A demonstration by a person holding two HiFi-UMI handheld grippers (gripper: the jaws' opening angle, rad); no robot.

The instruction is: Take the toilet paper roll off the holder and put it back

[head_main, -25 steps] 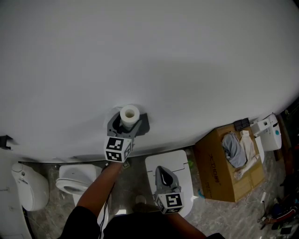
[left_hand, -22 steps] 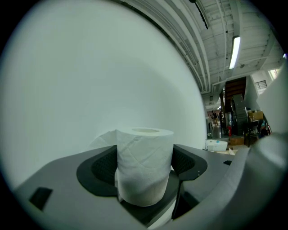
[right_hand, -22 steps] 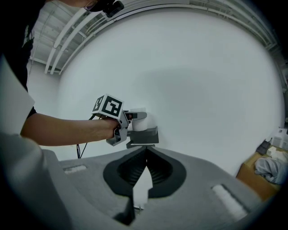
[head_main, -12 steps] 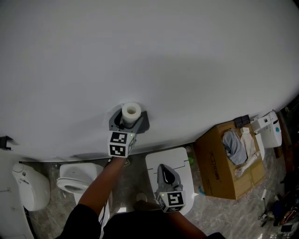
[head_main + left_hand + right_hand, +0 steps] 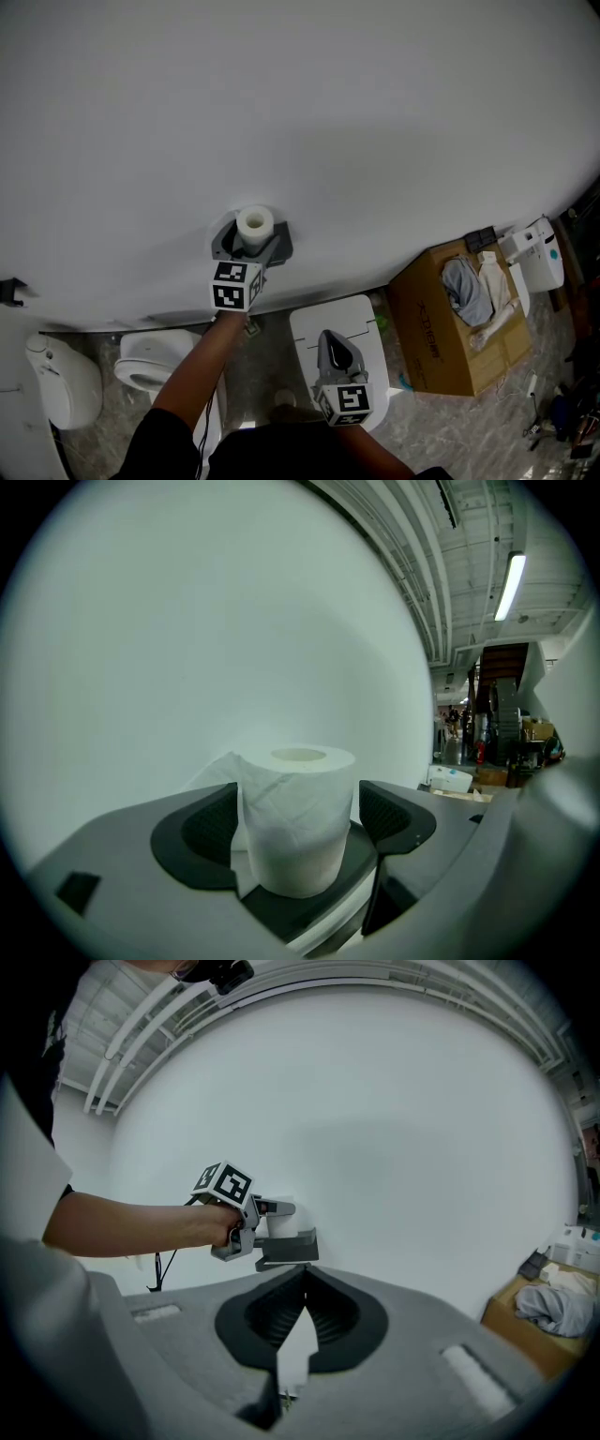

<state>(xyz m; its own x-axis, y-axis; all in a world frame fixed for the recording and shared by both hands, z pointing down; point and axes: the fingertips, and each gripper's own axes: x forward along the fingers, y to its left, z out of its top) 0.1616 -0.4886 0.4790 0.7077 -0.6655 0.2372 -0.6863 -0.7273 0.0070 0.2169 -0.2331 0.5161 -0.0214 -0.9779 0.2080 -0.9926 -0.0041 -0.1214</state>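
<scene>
**A:** What has just changed at the left gripper (image 5: 296,819)?

**B:** Its jaws have just been opening wider. The toilet paper roll (image 5: 255,223) stands upright between them with its core hole facing up. The right-hand pad (image 5: 394,817) is clear of the paper. The left one sits so close to the roll that I cannot say whether it brushes it. Either way the hold is let go, not clenched.

**A:** And the roll itself, has it moved?

**B:** Hardly. From the head view it sits at nearly the same spot on the far wall (image 5: 328,112) as a second ago. A loose sheet (image 5: 217,771) hangs behind it on the left.

**A:** Can you see the holder?

**B:** No. The roll and the gripper body cover whatever carries it, so I cannot tell if it rests on a peg or on the gripper's base.

**A:** What does the release mean for the job?

**B:** I would judge that the roll is being handed back to its mount and the put-back step is near its end. If the roll stays put once the left gripper draws back toward the person, the work is done. The risk is a pad catching the loose sheet and dragging the roll off.

**A:** And the right gripper (image 5: 305,1274)?

**B:** It is held near the person, well apart from the wall, with its jaws closed tip to tip on nothing.
</scene>
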